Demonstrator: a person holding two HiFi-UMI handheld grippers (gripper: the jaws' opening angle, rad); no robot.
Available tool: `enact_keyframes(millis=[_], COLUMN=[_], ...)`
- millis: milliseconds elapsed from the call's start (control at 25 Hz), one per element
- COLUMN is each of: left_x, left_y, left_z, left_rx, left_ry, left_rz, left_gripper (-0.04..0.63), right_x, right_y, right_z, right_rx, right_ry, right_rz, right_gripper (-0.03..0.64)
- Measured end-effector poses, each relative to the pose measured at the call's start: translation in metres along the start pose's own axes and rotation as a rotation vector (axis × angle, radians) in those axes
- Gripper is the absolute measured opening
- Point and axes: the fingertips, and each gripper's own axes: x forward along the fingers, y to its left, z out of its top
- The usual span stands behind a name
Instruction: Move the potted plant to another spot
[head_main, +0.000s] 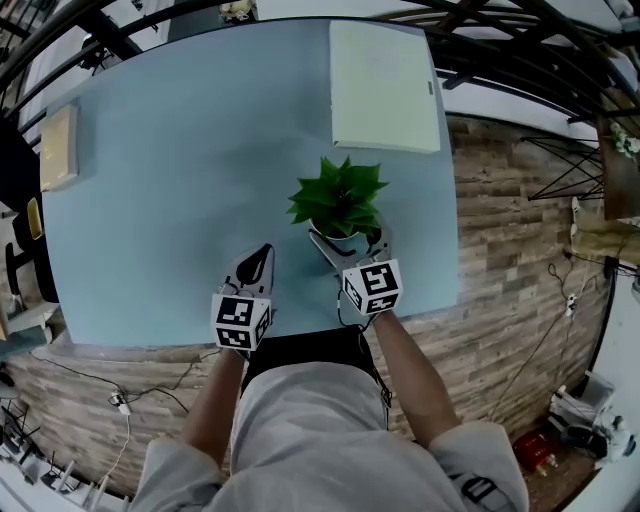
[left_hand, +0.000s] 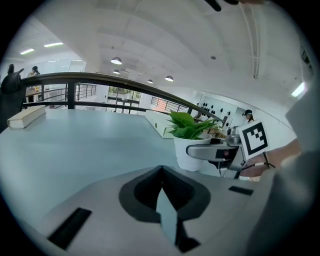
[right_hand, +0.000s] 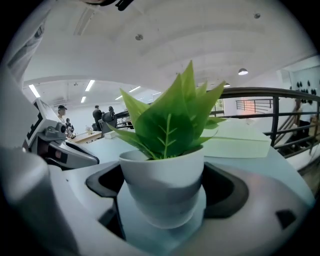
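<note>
The potted plant (head_main: 340, 200), green leaves in a white pot, stands near the front right of the light blue table (head_main: 170, 190). My right gripper (head_main: 347, 242) is shut on the pot, one jaw on each side of it. In the right gripper view the pot (right_hand: 162, 182) fills the gap between the jaws. The left gripper view shows the pot (left_hand: 189, 150) with the right gripper (left_hand: 212, 151) against it. My left gripper (head_main: 256, 264) rests to the left of the plant, shut and empty (left_hand: 162, 195).
A pale rectangular pad (head_main: 385, 88) lies at the table's far right behind the plant. A beige book (head_main: 58, 148) sits at the far left edge. The table's front edge is just before the person's body. A dark railing runs beyond the table.
</note>
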Motion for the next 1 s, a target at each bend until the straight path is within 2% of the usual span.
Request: enact_keyframes(millis=[160, 440, 720, 880, 1000], left_x=[0.003, 0.002, -0.009, -0.011, -0.01], left_y=[-0.011, -0.036, -0.05, -0.075, -0.09], left_z=[0.011, 0.044, 0.089, 0.114, 0.137], left_rx=[-0.018, 0.011, 0.094, 0.167, 0.182], left_ry=[-0.018, -0.071, -0.14, -0.171, -0.203], left_rz=[0.005, 0.006, -0.03, -0.042, -0.047], left_gripper=[0.011, 0.011, 0.011, 0.011, 0.011], right_x=[-0.004, -0.033, -0.06, -0.085, -0.103], right_y=[0.0, -0.009, -0.013, -0.026, -0.039], right_z=[0.01, 0.044, 0.091, 0.117, 0.138], right_rx=[-0.004, -0.028, -0.046, -0.049, -0.056], right_ry=[-0.006, -0.06, -0.152, -0.213, -0.26], right_rz=[0.031, 0.049, 0.004, -0.019, -0.031], right_gripper=[0.489, 0.489, 0.489, 0.489, 0.489])
